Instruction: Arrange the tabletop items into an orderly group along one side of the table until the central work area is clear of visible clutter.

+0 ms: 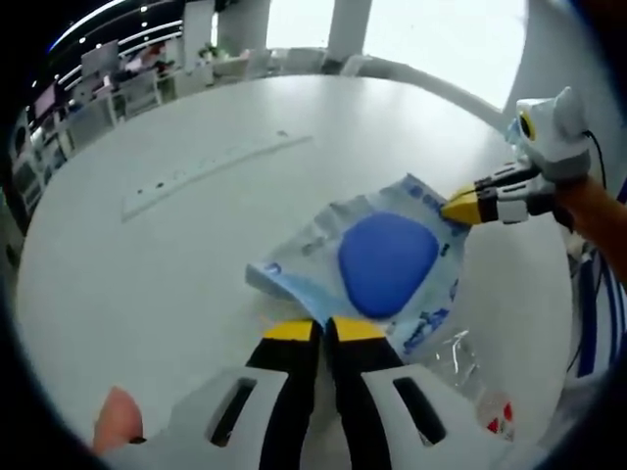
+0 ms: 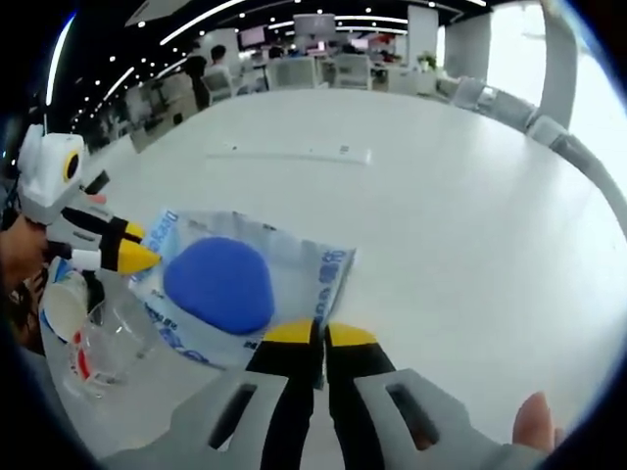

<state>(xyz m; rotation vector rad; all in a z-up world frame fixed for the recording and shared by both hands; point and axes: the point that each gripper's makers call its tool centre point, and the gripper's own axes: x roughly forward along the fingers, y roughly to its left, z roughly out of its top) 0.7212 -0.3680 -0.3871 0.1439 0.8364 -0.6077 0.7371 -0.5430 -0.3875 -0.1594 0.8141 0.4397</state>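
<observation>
On the white table [image 1: 147, 284], left gripper view: left gripper [image 1: 325, 331] clenched on the near edge of a clear packet [image 1: 323, 245] holding a blue pad [image 1: 387, 262], right gripper [image 1: 460, 206] pinching the far corner. Probably held at both ends to lift flat.

From the right gripper view: same grips mirrored, right gripper [image 2: 320, 337] nipping the packet edge, clear ruler [image 2: 294, 153] well beyond, crumpled wrapper [image 2: 98, 343] just beside.
</observation>
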